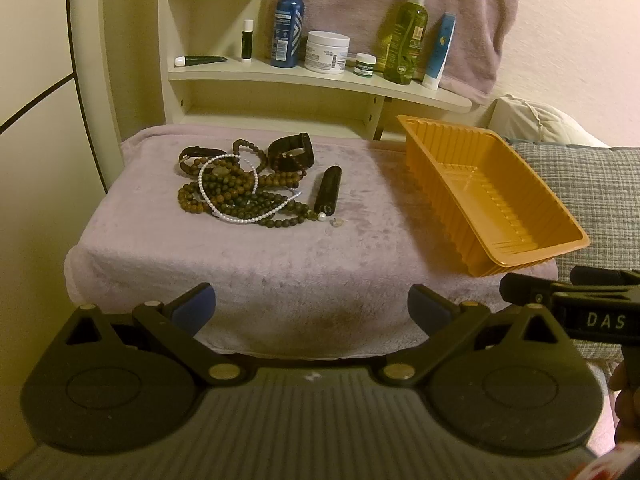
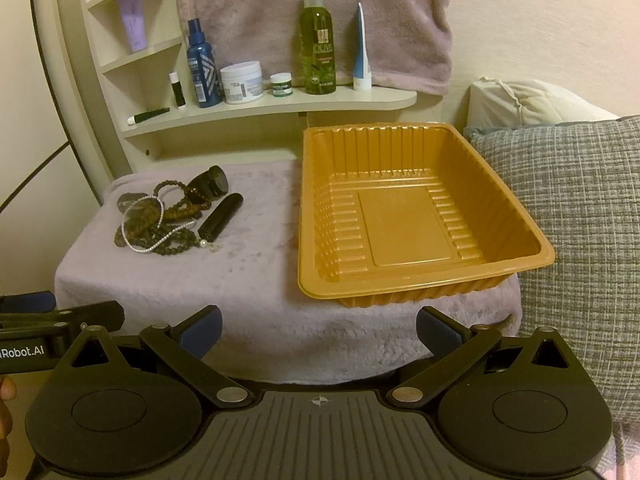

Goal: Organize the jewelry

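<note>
Left gripper point(image 1: 311, 306): hovering with its jaws spread wide and nothing between them, its blue pads point(image 1: 195, 309) hanging over the near edge of the towel-covered surface

Right gripper point(image 2: 319, 330): likewise gaping wide and carrying nothing, sitting just in front of the tray's near rim; its black body is showing at the right edge of the left wrist view

Towel point(image 1: 248, 264): a pale lilac plush cloth covering the low surface, bearing both the jewelry and the tray

Jewelry pile point(image 1: 236, 186): lying in a tangle on the far left part of the towel, well apart from both grippers; brown wooden bead strands point(image 1: 192, 200) are mixing with a white pearl string point(image 1: 224, 212), and a dark watch point(image 1: 294, 154) is sitting at the back of the heap

Black cylinder point(image 1: 328, 194): lying just right of the pile, with a loose pearl point(image 1: 321, 217) resting by its near end

Orange tray point(image 2: 516, 236): a ribbed plastic tub sitting on the right side of the towel, holding nothing, its near edge overhanging slightly

Shelf point(image 2: 384, 102): standing behind, carrying a blue bottle point(image 2: 202, 72), a white jar point(image 2: 241, 82) and a green spray bottle point(image 2: 318, 48)

Grey cushion point(image 2: 580, 220): lying beside the tray on the right
</note>
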### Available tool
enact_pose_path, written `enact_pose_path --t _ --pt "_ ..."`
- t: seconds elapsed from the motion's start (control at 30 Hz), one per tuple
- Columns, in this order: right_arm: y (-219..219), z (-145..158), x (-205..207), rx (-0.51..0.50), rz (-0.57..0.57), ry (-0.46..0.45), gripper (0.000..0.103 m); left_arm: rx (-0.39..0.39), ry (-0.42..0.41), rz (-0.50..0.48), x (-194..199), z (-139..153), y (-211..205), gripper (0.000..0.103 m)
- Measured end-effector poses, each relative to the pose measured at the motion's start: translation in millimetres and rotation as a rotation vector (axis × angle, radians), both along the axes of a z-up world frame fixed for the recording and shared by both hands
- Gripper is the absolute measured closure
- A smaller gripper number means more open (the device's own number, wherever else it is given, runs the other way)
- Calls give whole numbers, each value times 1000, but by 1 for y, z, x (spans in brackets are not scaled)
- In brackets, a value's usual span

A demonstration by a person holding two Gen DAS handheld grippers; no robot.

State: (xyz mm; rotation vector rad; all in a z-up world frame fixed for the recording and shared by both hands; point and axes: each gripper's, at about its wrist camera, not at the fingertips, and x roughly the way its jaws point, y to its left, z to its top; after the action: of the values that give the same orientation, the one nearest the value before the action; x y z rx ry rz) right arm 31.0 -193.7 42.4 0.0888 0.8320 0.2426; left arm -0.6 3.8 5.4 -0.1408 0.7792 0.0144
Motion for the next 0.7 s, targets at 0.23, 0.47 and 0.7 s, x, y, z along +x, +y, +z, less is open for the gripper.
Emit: enact_pose_path --t 0.23,0.47,0.7 --pt "0 0 0 0 0 0 1 1 0 0 0 0 0 2" --pt "0 0 0 2 -2 0 1 0 0 0 0 0 0 2" --pt "0 0 0 5 -4 -1 1 0 -1 -1 0 0 -1 2"
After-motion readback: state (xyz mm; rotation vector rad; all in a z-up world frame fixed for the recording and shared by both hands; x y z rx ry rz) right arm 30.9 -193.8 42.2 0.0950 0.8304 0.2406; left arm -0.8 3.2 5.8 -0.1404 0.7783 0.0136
